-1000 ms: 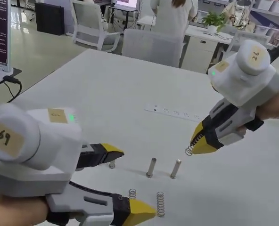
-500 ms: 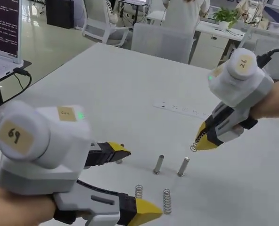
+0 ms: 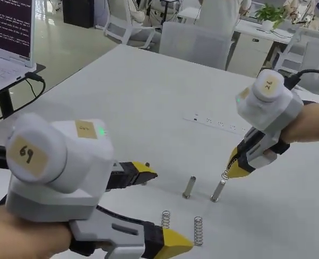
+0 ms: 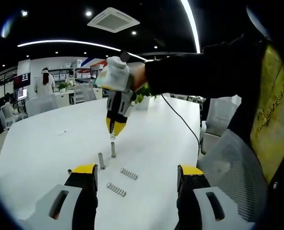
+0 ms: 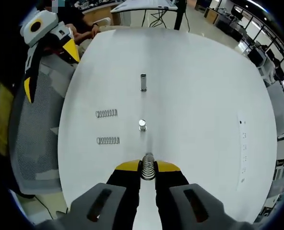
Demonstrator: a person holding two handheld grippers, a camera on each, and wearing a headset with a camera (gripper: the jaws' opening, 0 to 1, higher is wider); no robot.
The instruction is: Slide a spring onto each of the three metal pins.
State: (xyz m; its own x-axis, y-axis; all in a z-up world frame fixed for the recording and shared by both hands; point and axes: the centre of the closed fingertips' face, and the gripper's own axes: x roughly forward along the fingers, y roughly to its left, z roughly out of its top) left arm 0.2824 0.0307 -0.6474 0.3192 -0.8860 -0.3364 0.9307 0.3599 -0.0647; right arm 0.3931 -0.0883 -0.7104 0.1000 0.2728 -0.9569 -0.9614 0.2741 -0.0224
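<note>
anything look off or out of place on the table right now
Nothing stands out. The pins in clear view stand upright, two spare springs lie loose on the table near them, and the right tongs grip a third spring close above a pin.

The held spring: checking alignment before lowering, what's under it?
Under the spring in the right gripper stands the end pin, top close to the coil's lower end. Whether it has entered the coil is hidden.
</note>
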